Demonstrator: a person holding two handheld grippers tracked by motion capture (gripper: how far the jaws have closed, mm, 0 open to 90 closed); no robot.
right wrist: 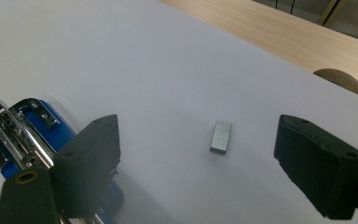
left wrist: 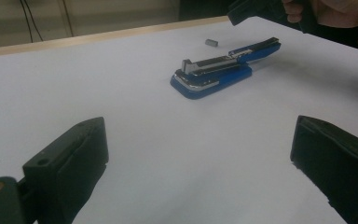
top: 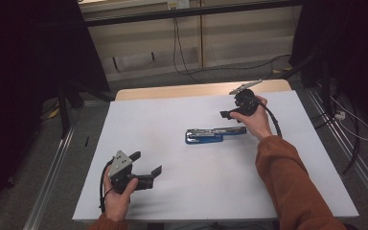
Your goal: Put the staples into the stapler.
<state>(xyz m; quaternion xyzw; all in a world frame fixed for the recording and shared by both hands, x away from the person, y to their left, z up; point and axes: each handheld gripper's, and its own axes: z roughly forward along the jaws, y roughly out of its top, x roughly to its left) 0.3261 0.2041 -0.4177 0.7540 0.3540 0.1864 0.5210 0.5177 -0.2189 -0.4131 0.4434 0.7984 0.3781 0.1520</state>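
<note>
A blue and chrome stapler [top: 213, 135] lies swung open flat in the middle of the white table [top: 172, 115]; it shows too in the left gripper view [left wrist: 214, 72] and at the left edge of the right gripper view [right wrist: 32, 109]. A small grey block of staples [right wrist: 221, 136] lies on the table beyond it [left wrist: 211, 42]. My right gripper [top: 230, 108] hovers at the far right, open, and the staples lie on the table under the gap between its jaws [right wrist: 196, 123]. My left gripper [top: 147, 163] rests near the front left, open and empty [left wrist: 198, 130], facing the stapler.
A bare wooden strip [top: 191, 89] runs along the table's far edge, with a round cutout [right wrist: 338, 79] in it. Cables [top: 182, 57] trail on the floor behind. Black curtains hang at both sides. White surface spreads around the stapler.
</note>
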